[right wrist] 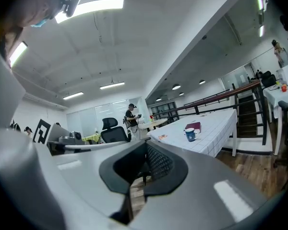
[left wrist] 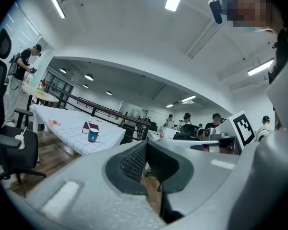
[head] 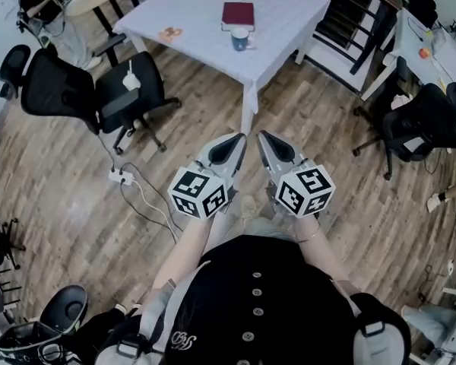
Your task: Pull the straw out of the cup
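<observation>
Task at the outset: nothing of the pull is done. The cup, blue, stands upright on the white table just in front of a dark red book, near the table's front edge. The left gripper view shows a thin pale straw rising at a slant from the cup, so the straw is in place. The person stands on the wooden floor well apart from the table, with both tools held side by side in front of the body and aimed towards it. The left gripper has its jaws pressed together with nothing between them. The right gripper looks the same, its jaws meeting at the tips and empty. Black office chairs stand to the left of the path, clear of it. Judged from this layout, the whole task remains: closing the gap to the table, opening one pair of jaws, gripping the straw above the rim and lifting it free, probably with the other tool steadying the cup.
</observation>
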`<state>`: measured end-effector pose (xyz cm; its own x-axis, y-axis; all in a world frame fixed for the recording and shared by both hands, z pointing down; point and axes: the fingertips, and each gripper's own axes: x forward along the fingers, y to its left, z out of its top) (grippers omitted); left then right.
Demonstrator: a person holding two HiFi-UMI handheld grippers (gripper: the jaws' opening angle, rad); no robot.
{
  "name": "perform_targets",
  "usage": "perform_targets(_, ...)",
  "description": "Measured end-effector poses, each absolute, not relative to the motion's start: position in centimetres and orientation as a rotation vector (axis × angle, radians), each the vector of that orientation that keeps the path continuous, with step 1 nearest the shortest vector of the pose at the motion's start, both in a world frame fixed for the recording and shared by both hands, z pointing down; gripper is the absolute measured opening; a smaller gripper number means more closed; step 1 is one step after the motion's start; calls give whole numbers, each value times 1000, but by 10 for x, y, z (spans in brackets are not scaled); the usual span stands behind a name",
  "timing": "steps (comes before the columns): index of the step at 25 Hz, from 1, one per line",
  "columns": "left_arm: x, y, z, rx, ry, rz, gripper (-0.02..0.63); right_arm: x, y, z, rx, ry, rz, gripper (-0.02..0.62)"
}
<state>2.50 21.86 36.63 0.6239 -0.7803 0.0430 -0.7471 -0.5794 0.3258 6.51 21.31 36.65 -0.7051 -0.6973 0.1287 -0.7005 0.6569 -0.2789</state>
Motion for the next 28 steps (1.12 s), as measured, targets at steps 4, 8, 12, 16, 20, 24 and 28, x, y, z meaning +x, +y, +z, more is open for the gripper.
perform_targets(4,28,168,362,2536,-1246,-155,5,66,165,366,1158,-2857,496,-12)
perform_targets(8,33,128,366,2524,-1257,-145,5,70,125,365,1123,-2873,507,-11)
perform_targets(12,42,104,374,2511,-1252,-114,5,72,97,370,1056,-2879,527,-11)
perform_targets(16,46,85,380,2487,-1253,-106,5,72,77,371,1033,-2884,538,-11)
perform_targets(20,50,72,385,2478,-1246,-89,5,74,68,378,1022,-2872,567,-11)
perform_targets(24,48,57,392,2459,-1240,-90,5,77,56,386,1040,-2855,598,-11)
perform_targets(28,43,36,397,2454,-1230,-91,5,76,37,391,1062,-2842,605,-11)
